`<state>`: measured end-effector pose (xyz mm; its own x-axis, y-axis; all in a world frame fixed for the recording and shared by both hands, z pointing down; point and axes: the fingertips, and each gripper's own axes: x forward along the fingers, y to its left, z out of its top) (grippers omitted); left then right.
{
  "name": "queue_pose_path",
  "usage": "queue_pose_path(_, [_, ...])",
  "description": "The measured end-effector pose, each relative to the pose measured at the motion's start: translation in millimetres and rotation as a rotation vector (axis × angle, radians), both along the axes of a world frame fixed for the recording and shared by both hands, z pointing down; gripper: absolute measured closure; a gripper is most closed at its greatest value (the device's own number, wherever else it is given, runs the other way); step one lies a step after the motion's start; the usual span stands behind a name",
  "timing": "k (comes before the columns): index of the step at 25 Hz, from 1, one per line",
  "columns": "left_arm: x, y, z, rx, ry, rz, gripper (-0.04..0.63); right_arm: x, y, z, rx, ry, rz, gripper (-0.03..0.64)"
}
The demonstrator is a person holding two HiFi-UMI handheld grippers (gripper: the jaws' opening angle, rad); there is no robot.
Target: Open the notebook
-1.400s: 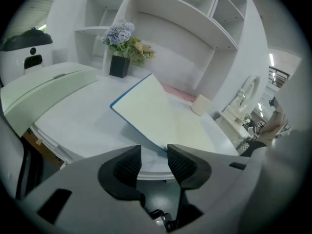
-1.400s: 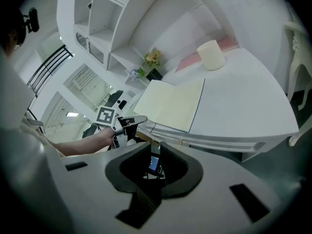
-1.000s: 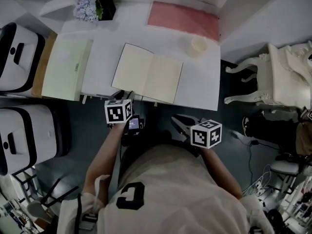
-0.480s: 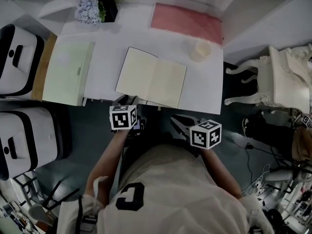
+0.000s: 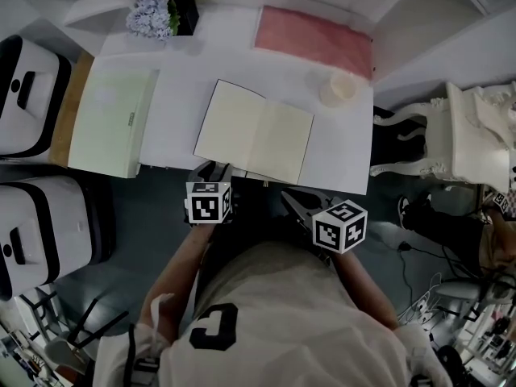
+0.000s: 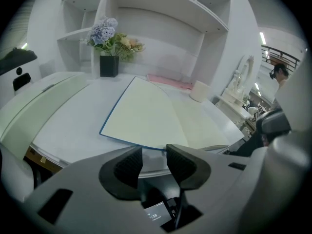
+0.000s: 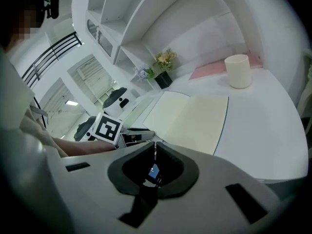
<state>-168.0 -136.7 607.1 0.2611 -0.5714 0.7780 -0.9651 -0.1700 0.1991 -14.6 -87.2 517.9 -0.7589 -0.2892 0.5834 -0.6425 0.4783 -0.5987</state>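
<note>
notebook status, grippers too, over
Left gripper open, empty. Right gripper empty, jaws just been closing, nearly together. Notebook lies open flat. Cup stands clear of it.

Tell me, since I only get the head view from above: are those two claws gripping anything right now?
Observer: The left gripper isn't. Its own view shows its jaws apart with nothing between them.
Operator: And the other one?
Observer: The right gripper has just been closing; its jaws are almost together, and it is empty too.
Operator: Is the notebook really lying flat?
Observer: Yes, the notebook lies open and flat, with a blue cover edge showing under the pages.
</note>
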Motion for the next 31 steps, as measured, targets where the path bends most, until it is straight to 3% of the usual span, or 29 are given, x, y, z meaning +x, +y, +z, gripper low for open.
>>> queue_pose_path(14, [0.4,-0.8,2.6,-0.039,-0.056,-0.059,0.43,7.5,-23.4,-10.9,0.114,0.028,-0.173,0.594])
queue_pose_path(20, [0.4,-0.6,3.7,-0.032,-0.09,-0.057,0.428,6.2,-32.9,-12.5,0.128,0.033,-0.201,0.594])
queue_pose_path(31, [-1.2,-0.7,3.4,-0.019,-0.074,-0.029,0.428,-16.1,-34.0,-1.6,0.108,0.06,-0.228,0.594])
